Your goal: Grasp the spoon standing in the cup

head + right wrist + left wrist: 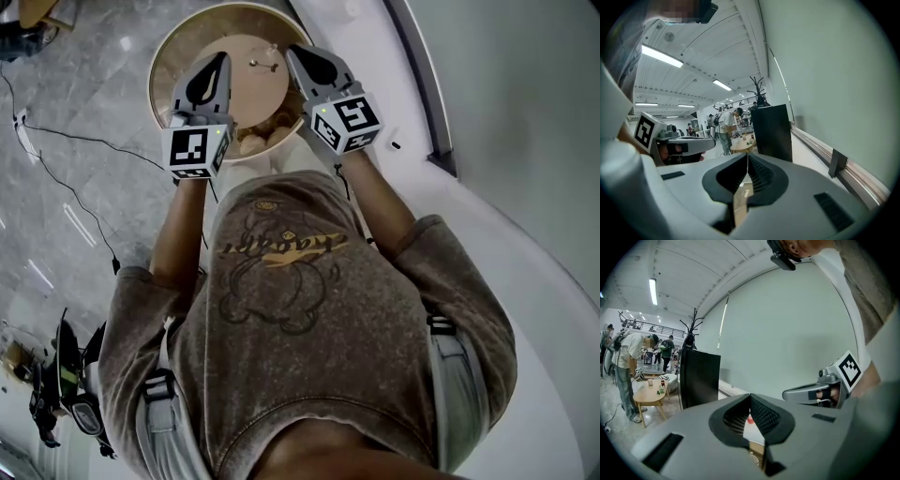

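A round wooden table with a pale rim lies below me at the top of the head view. On it, between the two gripper tips, sits a small pale object with a thin stick-like part; it is too small to tell cup from spoon. My left gripper hovers over the table's left half with its jaws together and nothing in them. My right gripper hovers to the right of the small object, also shut and empty. Each gripper view shows its own jaws meeting at the tips, left and right.
The table rim borders a grey marble floor with thin cables on the left. A white curved ledge runs along the right. A tall black panel stands ahead, and people stand around a low wooden table further off.
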